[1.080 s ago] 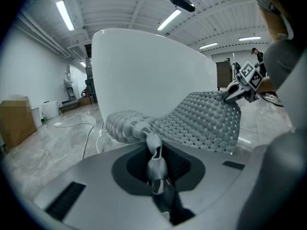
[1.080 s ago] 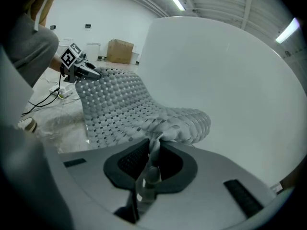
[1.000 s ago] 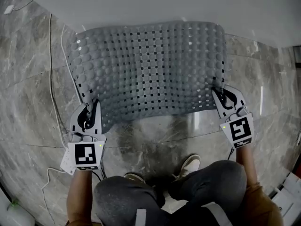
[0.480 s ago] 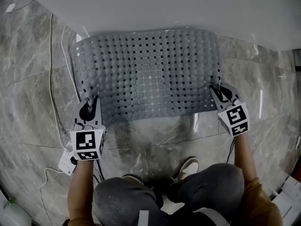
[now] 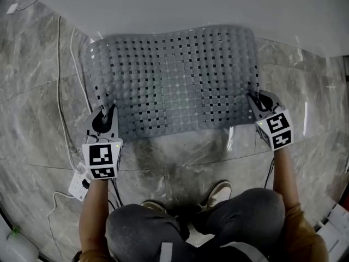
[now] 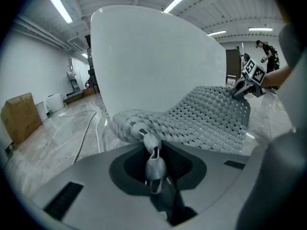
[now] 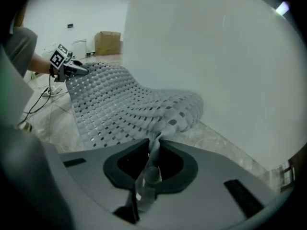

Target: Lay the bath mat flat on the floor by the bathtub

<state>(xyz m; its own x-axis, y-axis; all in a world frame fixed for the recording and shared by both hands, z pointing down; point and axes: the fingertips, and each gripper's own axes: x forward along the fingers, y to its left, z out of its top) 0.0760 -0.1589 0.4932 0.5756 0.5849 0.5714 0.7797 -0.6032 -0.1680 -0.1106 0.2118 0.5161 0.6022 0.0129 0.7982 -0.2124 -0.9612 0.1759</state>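
The left gripper (image 5: 103,117), at the lower left of the head view, has its jaws opening, with the near left corner of the bath mat (image 5: 174,81) between them; in the left gripper view a thin strip of the mat's edge stands pinched in the narrow gap. The right gripper (image 5: 259,103), at the right of the head view, holds the near right corner of the mat, its jaws narrow and pressed on a fold of the edge.

Between the two grippers the grey, perforated mat is spread across the marble floor (image 5: 32,108) in the upper middle of the frame. Its surface is wavy rather than fully flat, and its near corners are lifted towards the jaws. The mat's far edge lies along the base of the white bathtub (image 5: 191,4), which fills the top of the head view.

A white cable (image 5: 60,91) runs down the floor at the left, just beside the mat's left edge. The person's shoes (image 5: 219,192) stand on the floor at the lower middle.
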